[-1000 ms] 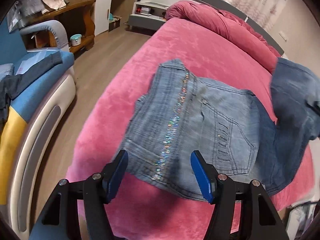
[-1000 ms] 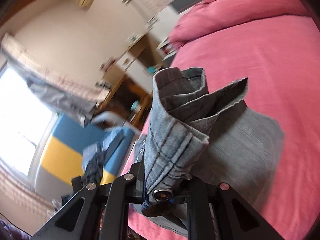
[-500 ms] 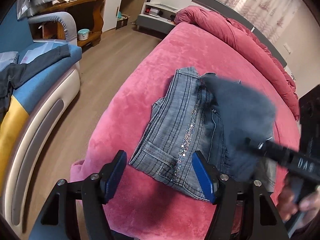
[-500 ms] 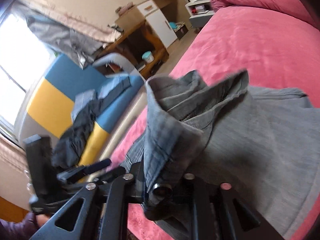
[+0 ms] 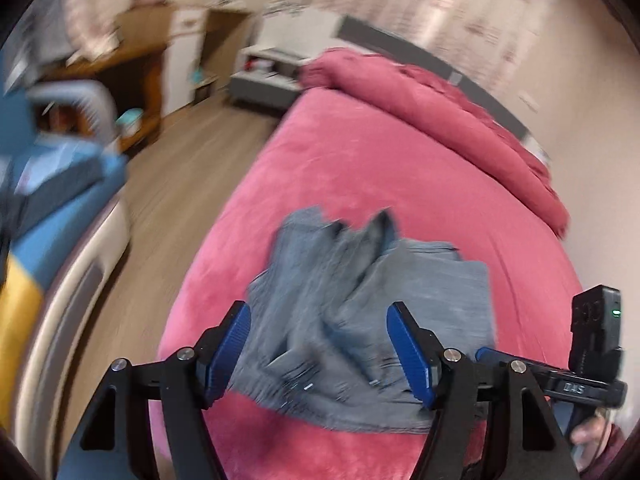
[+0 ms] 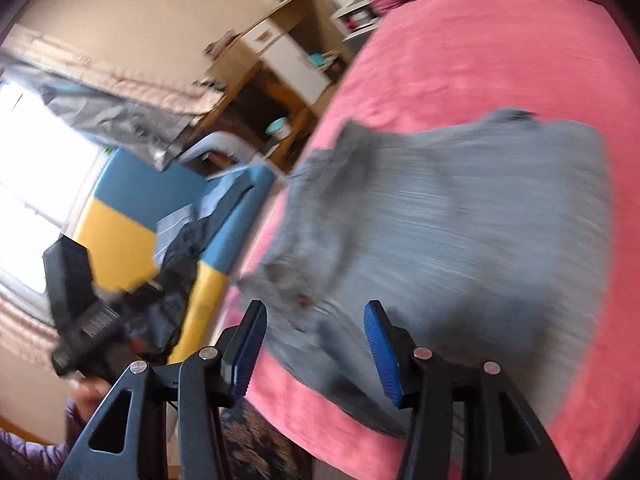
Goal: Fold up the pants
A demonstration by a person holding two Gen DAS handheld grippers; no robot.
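Both grippers, left gripper [image 5: 318, 344] & right gripper [image 6: 314, 344], w/ black triangular-cutout arms, silver screws at pivots, ribbed blue pads [image 5: 408, 354]; black handle w/ white lettering, boxy black unit w/ green LED; purple sleeve [image 6: 28, 456] at wrist.

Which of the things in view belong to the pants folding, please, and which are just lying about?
Job in hand:
jeans
bed
left gripper
right gripper

Lying about:
sofa
dark clothes
desk
quilt

Left claw [image 5: 318, 346] empty, opening wider; right claw [image 6: 314, 348] just opening, empty.
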